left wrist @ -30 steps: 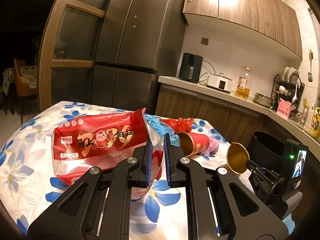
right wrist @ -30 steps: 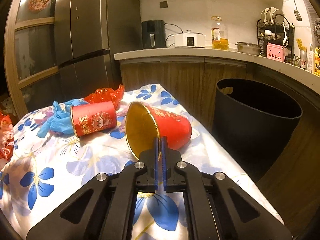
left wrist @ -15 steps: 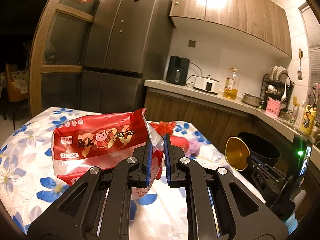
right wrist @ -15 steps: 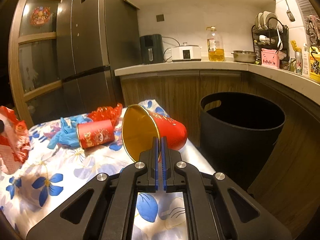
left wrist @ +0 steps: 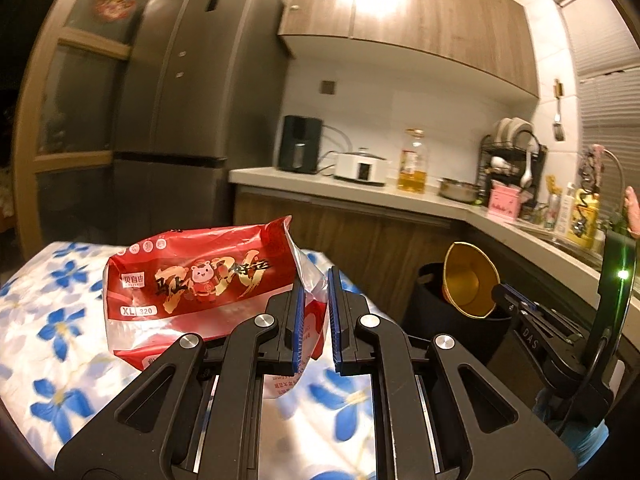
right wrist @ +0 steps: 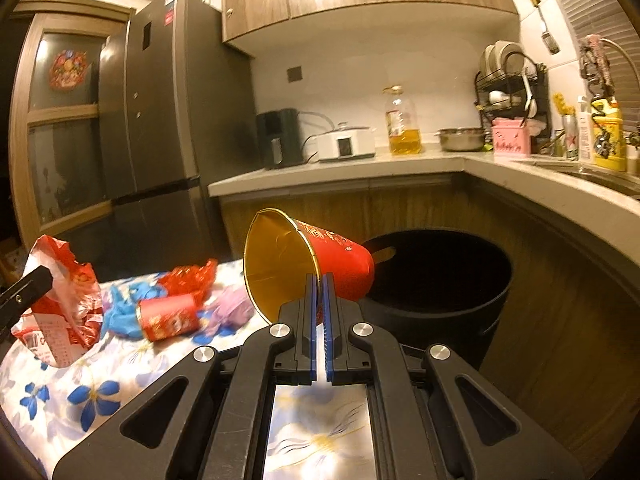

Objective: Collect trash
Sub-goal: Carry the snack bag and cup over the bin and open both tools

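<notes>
Trash is being carried to the bin (right wrist: 436,276).
A wrapper (left wrist: 200,284) is clamped in the left hand-held gripper (left wrist: 314,316), a cup (right wrist: 320,264) in the right hand-held gripper (right wrist: 319,312); release over the bin at 2 o'clock is required next.

A: Bag (left wrist: 200,280) red, gold lettering, clear patch lower edge. Cup (right wrist: 312,264) red outside, gold inside.

B: Tablecloth (right wrist: 92,392) white, blue flowers. Bin (right wrist: 460,296) black. Second cup (right wrist: 170,316) red; glove (right wrist: 124,312) blue; gripper pads (right wrist: 309,316) blue.
</notes>
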Demonstrator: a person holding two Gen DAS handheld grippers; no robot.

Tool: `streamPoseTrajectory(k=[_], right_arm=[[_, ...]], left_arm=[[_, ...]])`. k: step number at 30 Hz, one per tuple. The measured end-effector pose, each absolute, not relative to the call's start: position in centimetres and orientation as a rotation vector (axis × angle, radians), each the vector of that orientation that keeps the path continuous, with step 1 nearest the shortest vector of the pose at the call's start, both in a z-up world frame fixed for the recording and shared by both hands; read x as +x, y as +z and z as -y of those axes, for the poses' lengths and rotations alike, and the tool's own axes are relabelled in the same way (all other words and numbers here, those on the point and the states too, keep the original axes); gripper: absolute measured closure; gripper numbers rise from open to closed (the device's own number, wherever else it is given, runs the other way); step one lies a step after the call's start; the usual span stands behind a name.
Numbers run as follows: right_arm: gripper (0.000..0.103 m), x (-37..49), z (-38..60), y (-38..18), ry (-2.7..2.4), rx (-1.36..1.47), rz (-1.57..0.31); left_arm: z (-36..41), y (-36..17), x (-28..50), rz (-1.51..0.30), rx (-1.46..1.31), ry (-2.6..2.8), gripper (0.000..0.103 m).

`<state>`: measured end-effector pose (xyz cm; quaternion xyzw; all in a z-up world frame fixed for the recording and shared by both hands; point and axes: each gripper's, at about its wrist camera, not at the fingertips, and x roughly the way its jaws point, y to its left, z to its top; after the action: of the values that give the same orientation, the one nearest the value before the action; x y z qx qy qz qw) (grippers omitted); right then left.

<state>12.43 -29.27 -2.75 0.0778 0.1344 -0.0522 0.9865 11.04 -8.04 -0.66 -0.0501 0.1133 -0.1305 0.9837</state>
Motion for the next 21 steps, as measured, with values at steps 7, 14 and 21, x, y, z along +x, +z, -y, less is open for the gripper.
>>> streamPoseTrajectory(k=[7,14,21], right_arm=[[0.099,12.8,32.8,-1.5,-0.17,0.162,-0.226],[0.099,13.6,36.2,-0.8,-0.22,0.18,-0.199],[0.099,14.0,39.3,-0.9,-0.263,0.214,-0.189]], left_arm=[[13.5,0.2,13.3,-0.217,-0.076,-0.378,0.093],[19.6,0.8,15.5,-0.18,-0.036,-0.495,0.093],[24.7,0.9,17.7,-0.167,-0.041,-0.602,0.094]])
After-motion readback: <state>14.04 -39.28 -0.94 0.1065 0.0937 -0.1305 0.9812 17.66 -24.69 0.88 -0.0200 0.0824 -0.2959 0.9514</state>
